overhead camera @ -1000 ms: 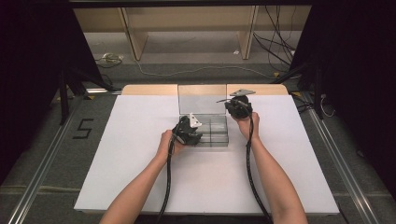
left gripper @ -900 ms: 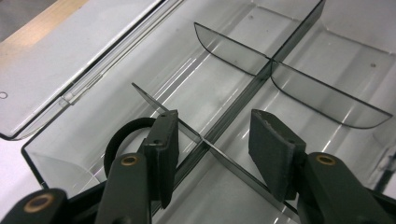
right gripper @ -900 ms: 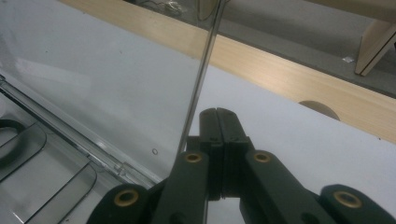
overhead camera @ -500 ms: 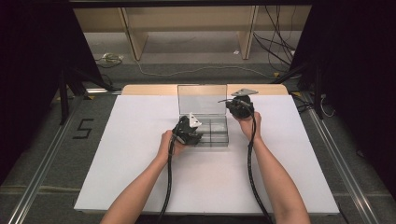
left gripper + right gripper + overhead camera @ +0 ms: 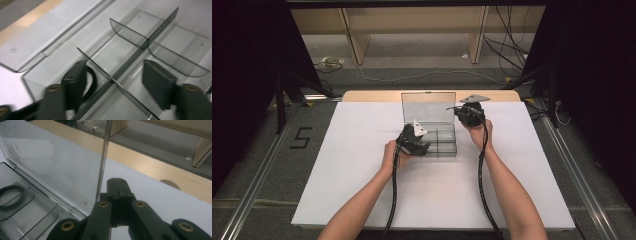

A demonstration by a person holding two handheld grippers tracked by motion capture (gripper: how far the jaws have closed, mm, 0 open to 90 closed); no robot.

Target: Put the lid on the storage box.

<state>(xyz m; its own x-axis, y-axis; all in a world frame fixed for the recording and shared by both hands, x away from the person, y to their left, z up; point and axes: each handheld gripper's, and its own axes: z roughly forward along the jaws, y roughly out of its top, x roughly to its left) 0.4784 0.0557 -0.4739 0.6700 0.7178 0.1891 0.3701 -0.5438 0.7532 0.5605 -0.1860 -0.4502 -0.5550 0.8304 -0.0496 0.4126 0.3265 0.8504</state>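
Note:
A clear plastic compartment box (image 5: 443, 145) sits mid-table with its lid (image 5: 428, 106) standing upright. My left gripper (image 5: 414, 142) hangs over the box's near left corner. Its jaws have just been opening and stand open (image 5: 112, 67) astride a divider (image 5: 130, 63). A black ring (image 5: 92, 79) lies loose on a compartment floor, partly hidden behind the left finger (image 5: 73, 82); neither pad presses on it. My right gripper (image 5: 469, 114) is at the lid's right edge. Its jaws are shut (image 5: 117, 186) with nothing between them, right beside the lid's edge (image 5: 103, 162). The black ring (image 5: 10, 195) lies in a compartment at lower left.
The box rests on a white board (image 5: 362, 150) over a wooden tabletop (image 5: 372, 96). Black cables trail from both grippers toward the person's forearms (image 5: 507, 190). Metal rails (image 5: 257, 180) run along both sides, and shelf legs and floor cables lie beyond the far edge.

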